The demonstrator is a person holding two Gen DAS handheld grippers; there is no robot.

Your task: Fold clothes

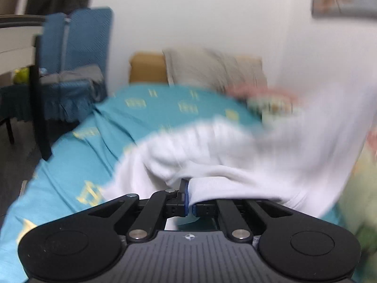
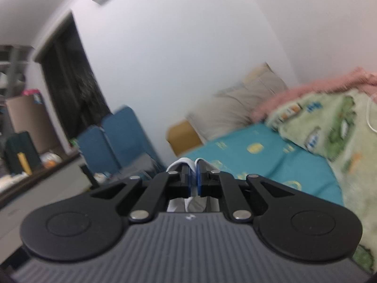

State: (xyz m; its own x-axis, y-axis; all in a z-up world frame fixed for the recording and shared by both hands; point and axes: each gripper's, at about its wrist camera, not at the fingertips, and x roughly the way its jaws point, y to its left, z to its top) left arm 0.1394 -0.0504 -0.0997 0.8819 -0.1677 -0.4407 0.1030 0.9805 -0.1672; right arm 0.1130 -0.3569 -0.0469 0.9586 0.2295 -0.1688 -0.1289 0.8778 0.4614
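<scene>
The left gripper [image 1: 189, 194] is clamped on an edge of the white garment [image 1: 235, 155], the cloth draping over its right finger and spreading, blurred, up and to the right above the teal bedsheet [image 1: 146, 118]. The right gripper [image 2: 193, 176] is also clenched on a fold of white cloth [image 2: 186, 161], which pokes out above its blue pads [image 2: 199, 179] and hangs below them. Past it lie the teal sheet, a green patterned blanket [image 2: 329, 127] with a pink edge, a beige pillow [image 2: 240, 103] against the white wall [image 2: 165, 59], and a blue chair [image 2: 117, 136] beside the bed
</scene>
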